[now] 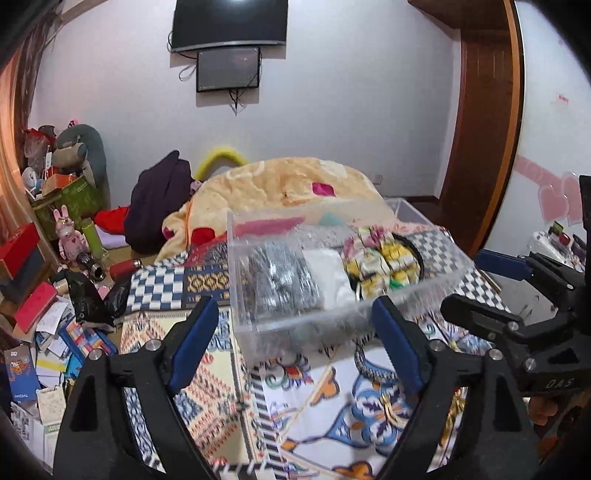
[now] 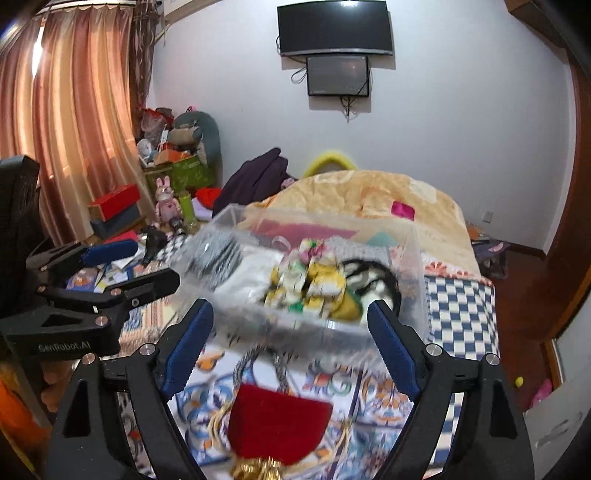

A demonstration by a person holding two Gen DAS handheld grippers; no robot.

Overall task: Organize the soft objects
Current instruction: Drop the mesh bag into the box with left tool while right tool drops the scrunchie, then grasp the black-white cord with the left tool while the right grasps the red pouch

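Observation:
A clear plastic box [image 1: 258, 317] stands on the patterned bedspread [image 1: 207, 384]. It holds a grey striped cloth [image 1: 280, 277], a white cloth [image 1: 328, 273], a yellow and white floral cloth [image 1: 380, 266] and a black and white item [image 2: 373, 280]. The box also shows in the right wrist view [image 2: 413, 295]. My left gripper [image 1: 291, 339] is open and empty just in front of the box. My right gripper [image 2: 291, 339] is open above a red velvet item with gold trim [image 2: 277, 424] that lies on the bedspread.
A peach blanket [image 1: 280, 184] and dark purple clothing [image 1: 155, 206] are piled behind the box. Boxes, books and toys clutter the floor [image 1: 48, 332] at the left. A wooden door [image 1: 480, 110] is at the right. Screens [image 1: 229, 22] hang on the wall.

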